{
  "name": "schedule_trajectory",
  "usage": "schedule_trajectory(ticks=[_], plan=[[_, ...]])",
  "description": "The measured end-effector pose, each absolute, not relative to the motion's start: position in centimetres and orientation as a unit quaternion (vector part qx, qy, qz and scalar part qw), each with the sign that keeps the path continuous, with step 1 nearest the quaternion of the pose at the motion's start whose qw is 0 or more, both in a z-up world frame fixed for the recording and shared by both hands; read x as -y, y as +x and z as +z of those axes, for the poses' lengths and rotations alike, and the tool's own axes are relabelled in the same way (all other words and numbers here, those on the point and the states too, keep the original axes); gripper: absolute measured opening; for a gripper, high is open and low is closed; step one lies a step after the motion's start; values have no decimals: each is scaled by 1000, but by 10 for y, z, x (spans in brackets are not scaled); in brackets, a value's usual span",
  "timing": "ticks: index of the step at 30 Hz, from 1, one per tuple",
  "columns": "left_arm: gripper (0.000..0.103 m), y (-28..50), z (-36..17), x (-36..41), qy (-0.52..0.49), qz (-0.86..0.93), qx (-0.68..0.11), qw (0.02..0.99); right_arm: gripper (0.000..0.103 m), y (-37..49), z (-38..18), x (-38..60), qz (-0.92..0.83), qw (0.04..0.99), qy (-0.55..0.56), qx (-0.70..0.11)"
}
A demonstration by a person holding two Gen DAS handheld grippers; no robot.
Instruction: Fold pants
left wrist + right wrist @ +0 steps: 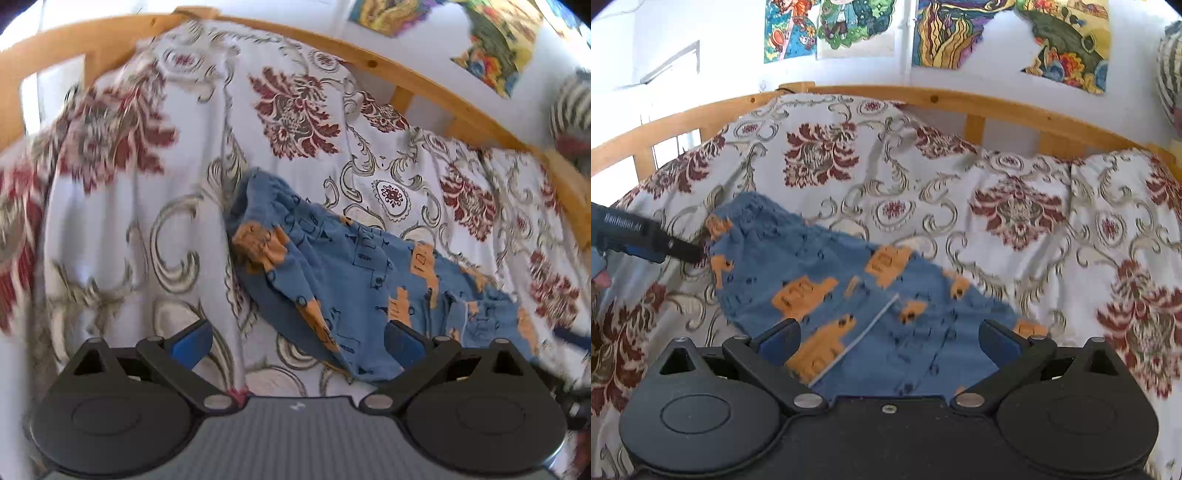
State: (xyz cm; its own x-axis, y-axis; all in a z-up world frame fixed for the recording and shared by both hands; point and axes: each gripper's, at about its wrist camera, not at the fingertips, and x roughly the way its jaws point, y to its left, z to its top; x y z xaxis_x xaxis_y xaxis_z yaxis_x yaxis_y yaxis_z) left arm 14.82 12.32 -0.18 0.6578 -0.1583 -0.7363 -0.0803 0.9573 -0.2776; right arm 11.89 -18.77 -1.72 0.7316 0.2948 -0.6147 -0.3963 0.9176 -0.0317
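Small blue pants [332, 280] with orange vehicle prints lie crumpled on a floral bedspread [140, 206]. They also show in the right wrist view [849, 295], with a white drawstring [857, 339] across them. My left gripper [299, 339] is open and empty, hovering over the near left edge of the pants. My right gripper [890, 339] is open and empty, just above the near end of the pants. The left gripper's body [639, 240] reaches in from the left, beside the far end of the pants.
A wooden bed rail [960, 103] curves behind the bedspread [1034, 221]. Colourful posters [997, 33] hang on the white wall. A striped object [572, 103] sits at the far right.
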Motion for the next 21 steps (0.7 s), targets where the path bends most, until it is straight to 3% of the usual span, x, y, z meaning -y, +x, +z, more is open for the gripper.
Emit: schedule_trajectory(ticks=[16, 19, 21], plan=[[99, 203, -25, -151, -242, 4, -419, 875, 102, 120, -30, 148, 241, 907, -110, -328], [94, 209, -29, -168, -273, 12, -414, 868, 102, 123, -32, 128, 257, 902, -124, -324], [84, 212, -29, -175, -286, 13, -405, 868, 100, 123, -34, 111, 270, 898, -137, -320]])
